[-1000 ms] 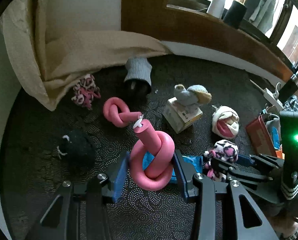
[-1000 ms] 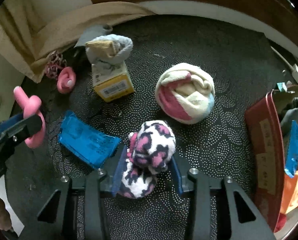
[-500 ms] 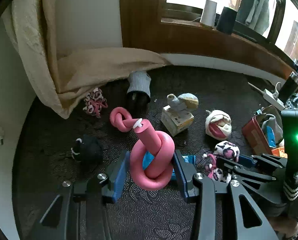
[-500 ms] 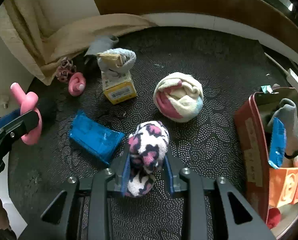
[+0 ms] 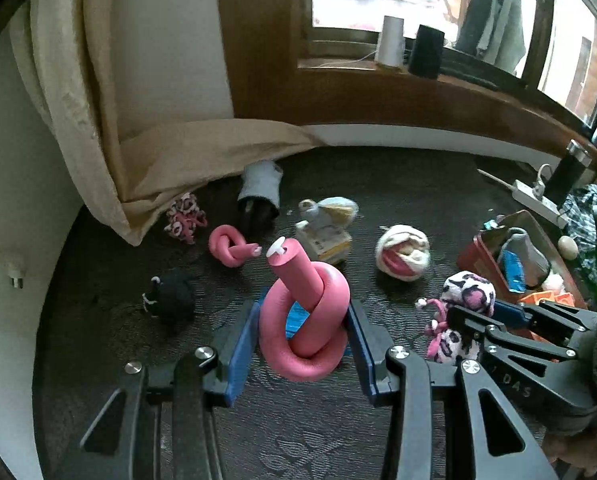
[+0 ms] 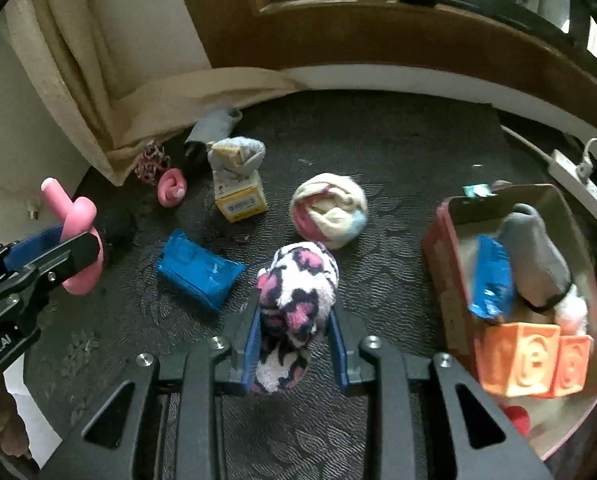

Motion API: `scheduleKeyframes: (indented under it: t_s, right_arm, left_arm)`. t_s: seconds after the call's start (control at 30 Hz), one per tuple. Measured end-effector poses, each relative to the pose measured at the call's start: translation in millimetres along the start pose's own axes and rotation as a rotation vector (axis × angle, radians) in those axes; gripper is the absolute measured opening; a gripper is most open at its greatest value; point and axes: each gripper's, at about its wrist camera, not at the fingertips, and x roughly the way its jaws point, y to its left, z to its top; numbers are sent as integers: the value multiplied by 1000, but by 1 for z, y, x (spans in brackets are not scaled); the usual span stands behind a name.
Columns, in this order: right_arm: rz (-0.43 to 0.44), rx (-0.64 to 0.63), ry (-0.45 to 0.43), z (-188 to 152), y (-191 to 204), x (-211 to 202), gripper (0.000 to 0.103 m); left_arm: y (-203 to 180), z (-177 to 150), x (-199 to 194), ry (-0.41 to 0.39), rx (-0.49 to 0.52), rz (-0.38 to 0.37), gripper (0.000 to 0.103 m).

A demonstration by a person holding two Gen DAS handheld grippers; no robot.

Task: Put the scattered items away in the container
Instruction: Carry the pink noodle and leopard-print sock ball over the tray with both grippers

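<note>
Looking along the left hand-held gripper (image 5: 302, 344), its two blue pads were closed on a knotted pink foam tube (image 5: 304, 320), the knot's free end standing up and away from the fingers. The red container (image 5: 510, 256) lay toward the right edge of the dark carpeted floor (image 5: 378, 184), well apart from this gripper, with the right hand-held gripper (image 5: 474, 320) and its leopard-print sock bundle (image 5: 464, 296) between the two. Loose things lay farther out: a second pink knot (image 5: 230, 246), a black sock ball (image 5: 170, 296), a small yellow box (image 5: 326, 240) with a grey sock on it, and a cream-and-pink sock ball (image 5: 402, 250).

From the right wrist view, the right hand-held gripper (image 6: 294, 332) held the leopard-print sock bundle (image 6: 294, 292) upright between its pads, its long axis running along the fingers. The red container (image 6: 442, 264) sat just to the right, its long side running away from the camera, already holding orange blocks (image 6: 534, 360), a blue packet and a grey sock. The right hand was plainly nearer; a short sideways carry over the near wall looked enough. The floor between was bare, though free room inside seemed mostly toward the far end. A blue packet (image 6: 198, 272) lay to the left, and the left hand-held gripper (image 6: 54, 252) with its pink tube (image 6: 78, 232) stood at the left edge.
</note>
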Motion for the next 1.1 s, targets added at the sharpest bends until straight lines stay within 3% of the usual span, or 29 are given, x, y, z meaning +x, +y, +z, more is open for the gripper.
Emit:
scheduleKeyframes:
  t_s: [0.5,1.1]
  right_arm:
    - [-77,115,-87,-31,-96,-71,32]
    - [-173,239,-135,-67,-209,-128,32]
  left_arm:
    - [-102,-1,-18,-19,87,-83,46]
    - [-227,5,-3,19,152,-269,46]
